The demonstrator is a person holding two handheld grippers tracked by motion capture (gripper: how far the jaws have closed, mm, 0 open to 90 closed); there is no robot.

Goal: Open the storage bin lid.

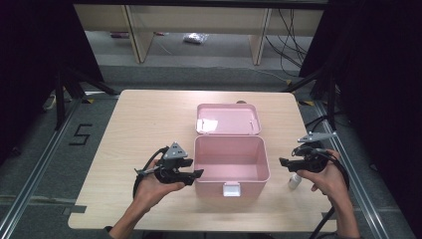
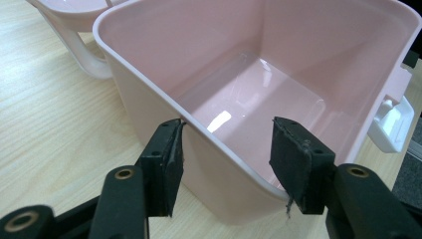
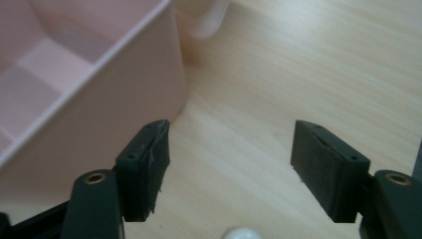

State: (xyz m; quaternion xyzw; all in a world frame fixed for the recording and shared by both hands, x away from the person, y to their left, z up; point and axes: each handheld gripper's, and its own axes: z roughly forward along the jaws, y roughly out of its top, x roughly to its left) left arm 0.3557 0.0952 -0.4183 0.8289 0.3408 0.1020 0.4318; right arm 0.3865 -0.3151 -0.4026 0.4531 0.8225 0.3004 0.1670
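A pink box [image 1: 232, 162] is sitting open near the middle of the table [image 1: 144, 124], its lid [image 1: 228, 119] lying back flat behind it and a white latch [image 1: 231, 189] facing the person. No brand or label can be read on it; the only writing in sight is a black "5" [image 1: 80, 134] taped on the floor left of the table.

The left gripper [image 1: 195, 175] is hovering at the box's left wall, its jaws spread wide astride the rim [image 2: 199, 124], gripping nothing.

The right gripper [image 1: 281, 161] is hanging just right of the box, jaws spread and empty. A small white bottle [image 1: 295, 180] is standing on the table beneath that hand [image 1: 326, 177].
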